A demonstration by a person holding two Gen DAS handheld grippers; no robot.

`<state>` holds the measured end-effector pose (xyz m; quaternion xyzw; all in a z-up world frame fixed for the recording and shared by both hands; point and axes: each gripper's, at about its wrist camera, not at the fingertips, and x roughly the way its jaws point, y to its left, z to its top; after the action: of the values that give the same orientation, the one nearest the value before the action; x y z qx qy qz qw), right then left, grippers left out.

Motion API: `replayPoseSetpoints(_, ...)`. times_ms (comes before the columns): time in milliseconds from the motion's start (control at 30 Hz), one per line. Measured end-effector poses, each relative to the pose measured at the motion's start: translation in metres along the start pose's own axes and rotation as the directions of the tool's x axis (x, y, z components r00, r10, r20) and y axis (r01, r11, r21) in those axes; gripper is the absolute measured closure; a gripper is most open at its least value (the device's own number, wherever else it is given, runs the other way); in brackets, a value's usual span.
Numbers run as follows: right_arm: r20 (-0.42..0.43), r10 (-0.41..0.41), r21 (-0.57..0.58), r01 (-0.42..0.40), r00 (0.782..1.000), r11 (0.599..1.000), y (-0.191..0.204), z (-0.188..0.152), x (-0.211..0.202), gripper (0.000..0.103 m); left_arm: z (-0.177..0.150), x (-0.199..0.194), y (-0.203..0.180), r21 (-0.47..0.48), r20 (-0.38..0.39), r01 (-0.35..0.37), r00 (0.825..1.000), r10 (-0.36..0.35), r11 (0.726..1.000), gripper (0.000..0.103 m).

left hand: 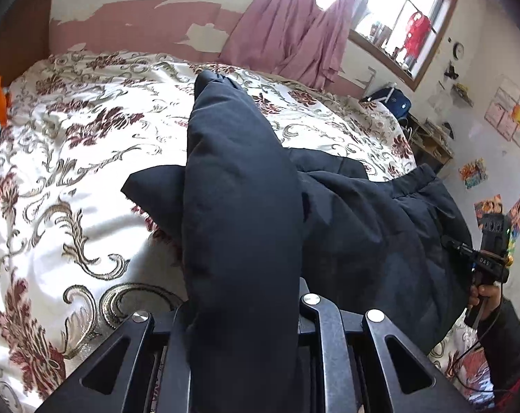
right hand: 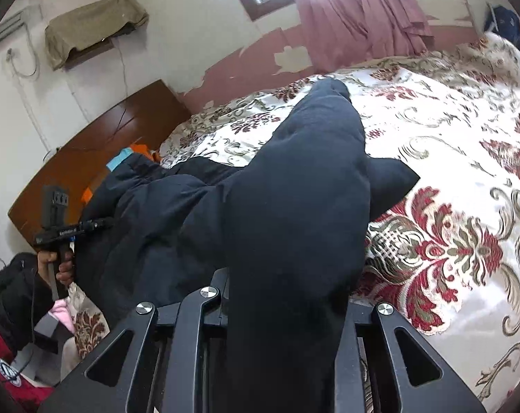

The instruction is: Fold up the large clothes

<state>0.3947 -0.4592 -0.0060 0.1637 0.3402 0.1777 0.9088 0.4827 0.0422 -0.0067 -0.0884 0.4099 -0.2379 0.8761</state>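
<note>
Because the dark navy padded jacket [left hand: 356, 213] is quilted and puffy, it will likely handle as a soft, bulky, fairly light thing that sags wherever it is not held and springs back a little when pressed flat. It lies across the floral bedspread [left hand: 70, 172], filling the centre and lower right of the left wrist view and the centre and left of the right wrist view. A thick fold of it rises straight out of each gripper toward the upper middle of each frame.

The left gripper [left hand: 242, 327] is clenched on one such fold: fabric fills the gap between its fingers and hides the tips. The right gripper [right hand: 284, 327] grips another fold in the same way, so both ends of the garment are pinched, with the slack body drooping between them onto the bed. In the right wrist view the left gripper shows small at the left edge, with fabric running up to its front.

The shell looks smooth and may be somewhat slippery, so a shallow pinch on one layer could slide out; a deep bite over a seam, hem or the elastic-looking band [left hand: 415, 186] seen at the right of the left wrist view would probably hold better. A pointed corner [left hand: 149, 192] lies loose on the bedspread.
</note>
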Motion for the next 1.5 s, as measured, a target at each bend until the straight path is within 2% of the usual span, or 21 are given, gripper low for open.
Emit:
replayPoseSetpoints(100, -0.009, -0.027, 0.027, 0.027, 1.000, 0.999, -0.011, -0.005, 0.004, 0.076, -0.004, 0.005, 0.013, -0.044, -0.007, 0.000, 1.000, -0.001, 0.999, 0.080)
replayPoseSetpoints(167, -0.022, -0.056, 0.028, 0.056, 0.998, 0.998, -0.012, -0.009, 0.008, 0.069, -0.008, 0.009, 0.015, -0.042, -0.015, -0.035, 0.999, 0.034, 0.999, 0.073)
replayPoseSetpoints(233, -0.038, -0.085, 0.038, 0.086, 0.996, 0.996, -0.014, -0.012, 0.012, 0.062, -0.011, 0.013, 0.012, -0.027, -0.020, -0.093, 0.996, 0.092, 0.995, 0.061)
replayPoseSetpoints(267, -0.041, -0.094, 0.043, 0.095, 0.995, 0.995, -0.014, -0.013, 0.013, 0.061, -0.012, 0.015, 0.010, -0.020, -0.020, -0.109, 0.994, 0.109, 0.994, 0.059)
replayPoseSetpoints(333, -0.044, -0.108, 0.052, 0.110, 0.993, 0.993, -0.015, -0.014, 0.015, 0.055, -0.013, 0.019, 0.005, 0.005, -0.018, -0.167, 0.986, 0.167, 0.986, 0.047)
replayPoseSetpoints(500, -0.049, -0.144, 0.082, 0.147, 0.988, 0.986, -0.017, -0.015, 0.017, 0.040, -0.014, 0.021, 0.000, 0.026, -0.018, -0.255, 0.967, 0.255, 0.967, 0.030)
replayPoseSetpoints(533, -0.049, -0.155, 0.087, 0.159, 0.987, 0.983, -0.016, -0.015, 0.018, 0.036, -0.014, 0.021, 0.000, 0.024, -0.018, -0.276, 0.961, 0.277, 0.961, 0.021)
replayPoseSetpoints(600, -0.049, -0.175, 0.082, 0.179, 0.983, 0.980, -0.015, -0.017, 0.019, 0.031, -0.015, 0.019, -0.003, 0.028, -0.005, -0.320, 0.947, 0.320, 0.947, 0.016)
replayPoseSetpoints(633, -0.046, -0.201, 0.075, 0.204, 0.979, 0.976, -0.013, -0.018, 0.019, 0.021, -0.016, 0.018, -0.006, 0.033, 0.004, -0.337, 0.941, 0.337, 0.941, 0.015)
replayPoseSetpoints(700, -0.031, -0.256, 0.041, 0.257, 0.966, 0.966, -0.007, -0.019, 0.019, 0.011, -0.019, 0.016, -0.010, 0.047, 0.010, -0.361, 0.933, 0.361, 0.931, 0.012)
replayPoseSetpoints(833, -0.009, -0.332, -0.020, 0.332, 0.943, 0.943, 0.008, -0.017, 0.017, 0.007, -0.023, 0.010, -0.025, 0.088, 0.051, -0.421, 0.907, 0.418, 0.903, 0.012)
replayPoseSetpoints(1000, 0.057, -0.396, -0.036, 0.398, 0.916, 0.917, 0.023, -0.013, 0.008, 0.005, -0.028, 0.005, -0.037, 0.096, 0.097, -0.478, 0.877, 0.470, 0.873, 0.011)
replayPoseSetpoints(1100, 0.103, -0.427, -0.036, 0.433, 0.898, 0.901, 0.032, -0.013, 0.005, 0.005, -0.030, 0.000, -0.039, 0.085, 0.123, -0.492, 0.868, 0.481, 0.866, 0.011)
replayPoseSetpoints(1233, 0.139, -0.436, -0.027, 0.444, 0.889, 0.896, 0.034, -0.014, -0.002, 0.002, -0.034, -0.012, -0.043, 0.063, 0.170, -0.513, 0.851, 0.497, 0.856, 0.010)
replayPoseSetpoints(1300, 0.154, -0.436, -0.020, 0.444, 0.887, 0.896, 0.035, -0.013, -0.005, 0.002, -0.036, -0.020, -0.048, 0.073, 0.202, -0.509, 0.850, 0.487, 0.858, 0.008)
replayPoseSetpoints(1400, 0.166, -0.430, -0.017, 0.438, 0.888, 0.899, 0.037, -0.016, -0.007, 0.002, -0.037, -0.032, -0.055, 0.096, 0.257, -0.474, 0.861, 0.439, 0.875, 0.007)
replayPoseSetpoints(1500, 0.178, -0.433, -0.008, 0.442, 0.883, 0.897, 0.038, -0.017, -0.010, 0.002, -0.039, -0.041, -0.063, 0.103, 0.297, -0.449, 0.865, 0.404, 0.888, 0.006)
